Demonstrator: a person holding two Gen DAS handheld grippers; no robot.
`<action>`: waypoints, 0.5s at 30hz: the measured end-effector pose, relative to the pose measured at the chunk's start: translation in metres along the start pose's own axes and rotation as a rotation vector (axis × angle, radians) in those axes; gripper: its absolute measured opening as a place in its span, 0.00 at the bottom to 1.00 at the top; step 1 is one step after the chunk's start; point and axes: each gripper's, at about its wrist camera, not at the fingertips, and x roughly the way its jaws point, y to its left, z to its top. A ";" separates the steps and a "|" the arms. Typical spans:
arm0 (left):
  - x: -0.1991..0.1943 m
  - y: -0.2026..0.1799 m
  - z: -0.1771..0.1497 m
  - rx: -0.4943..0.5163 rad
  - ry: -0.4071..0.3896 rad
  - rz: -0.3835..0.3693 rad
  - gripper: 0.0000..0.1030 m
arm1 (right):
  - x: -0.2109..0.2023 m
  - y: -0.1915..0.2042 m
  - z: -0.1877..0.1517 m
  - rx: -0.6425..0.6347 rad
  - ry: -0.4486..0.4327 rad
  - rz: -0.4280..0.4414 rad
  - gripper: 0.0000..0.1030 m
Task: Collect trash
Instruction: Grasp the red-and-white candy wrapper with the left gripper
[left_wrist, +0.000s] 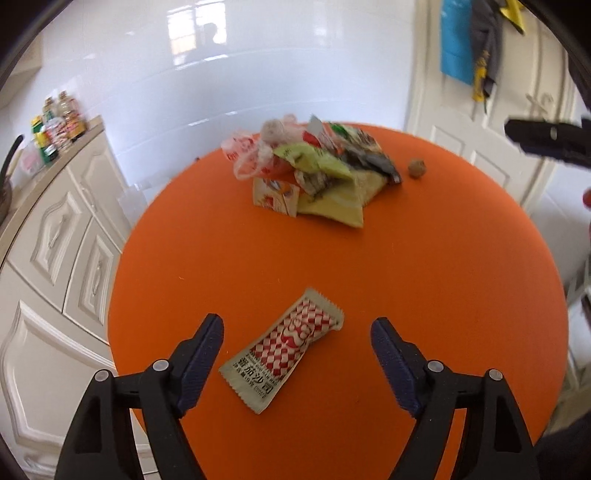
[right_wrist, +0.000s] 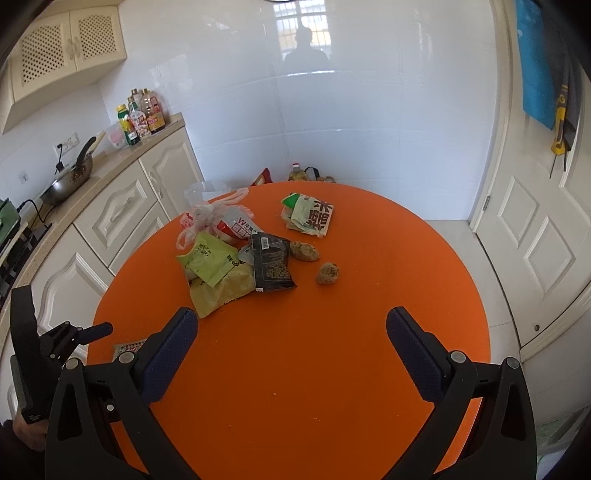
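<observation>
Meanwhile the left gripper (left_wrist: 297, 332) hung spread wide around a ketchup sachet (left_wrist: 282, 349) lying flat on the orange desk (left_wrist: 424, 266); the right gripper (right_wrist: 291, 325) also gaped, short of the wrapper pile (right_wrist: 236, 258).

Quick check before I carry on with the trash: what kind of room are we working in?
Most likely a home kitchen. A wok sits on a counter over cream cabinets, with sauce bottles against a white tiled wall. The trash pile lies on a round orange table.
</observation>
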 end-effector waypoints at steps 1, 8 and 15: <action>0.006 0.000 -0.002 0.025 0.017 -0.009 0.72 | 0.000 0.001 0.000 -0.002 0.000 0.003 1.00; 0.030 0.029 -0.001 -0.061 0.038 -0.109 0.15 | -0.002 0.005 0.001 -0.007 -0.004 -0.009 1.00; 0.047 0.023 0.006 -0.206 0.016 -0.162 0.05 | 0.008 0.011 0.000 -0.023 0.018 0.003 1.00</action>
